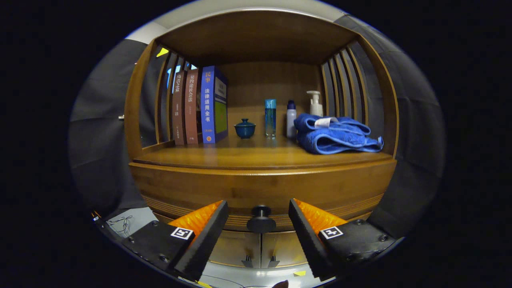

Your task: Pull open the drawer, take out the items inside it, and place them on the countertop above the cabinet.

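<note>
While shut, drawer (262,190) interior hidden; hand-held gripper (259,218) fingers wide around knob (261,221).

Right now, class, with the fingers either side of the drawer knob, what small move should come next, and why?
Probably close the gripper on the knob: the fingers are spread open, it sits between them untouched, and the drawer looks shut.

Drawer (262,188) contents hidden behind closed front, pump bottle (315,104) half hidden by towel (336,136)
</note>
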